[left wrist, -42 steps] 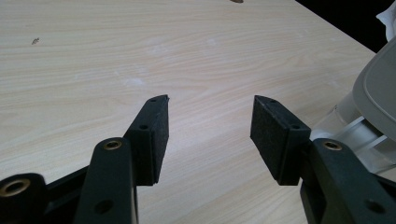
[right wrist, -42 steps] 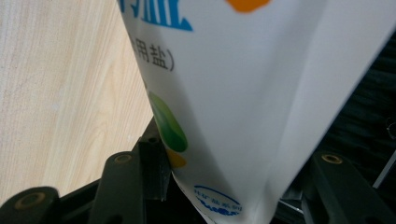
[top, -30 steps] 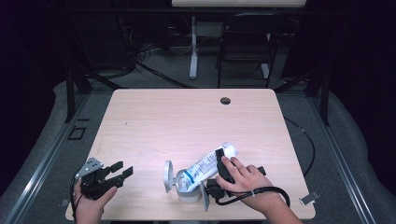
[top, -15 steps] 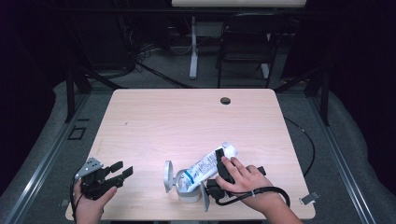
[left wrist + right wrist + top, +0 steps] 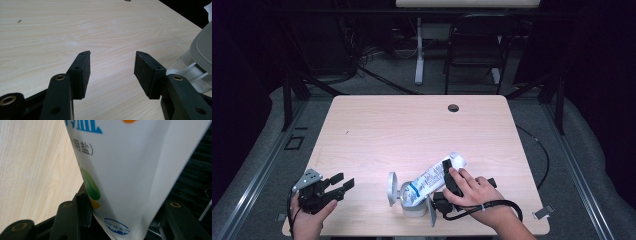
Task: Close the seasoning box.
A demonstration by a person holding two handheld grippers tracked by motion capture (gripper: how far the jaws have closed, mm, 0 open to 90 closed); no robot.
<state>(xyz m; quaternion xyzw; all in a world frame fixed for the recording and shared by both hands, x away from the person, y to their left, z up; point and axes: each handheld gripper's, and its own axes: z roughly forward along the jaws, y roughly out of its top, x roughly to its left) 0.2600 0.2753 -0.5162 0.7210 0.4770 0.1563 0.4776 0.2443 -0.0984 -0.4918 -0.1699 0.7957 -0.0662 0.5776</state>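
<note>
- The bag (image 5: 434, 176), white with blue print, lies tilted at about 5 o'clock on the surface (image 5: 412, 130), near its front edge.
- Its lower end dips into the open mouth of the jar (image 5: 414, 202); its upper end points up toward 1 o'clock.
- The right claw (image 5: 451, 181) grips the bag near its upper end, with the person's right hand (image 5: 474, 192) wrapped over it.
- In the right gripper view the bag (image 5: 130, 170) sits between the two black jaws, the left pad (image 5: 85, 210) pressed against its side; green, orange and blue marks show on the white face.
- The jar is pale and round, and its round lid (image 5: 391, 188) stands on edge at the jar's 9 o'clock, just beside it.
- The left claw (image 5: 339, 182) is at about 7 o'clock on the surface, well apart from the jar, held in the left hand (image 5: 309, 212).
- Its jaws stand apart with bare wood between them; in the left gripper view the pads (image 5: 147, 72) are wide and the jar (image 5: 197, 65) shows at 3 o'clock.
- A dark round hole (image 5: 453, 107) sits at 12 o'clock near the far edge.
</note>
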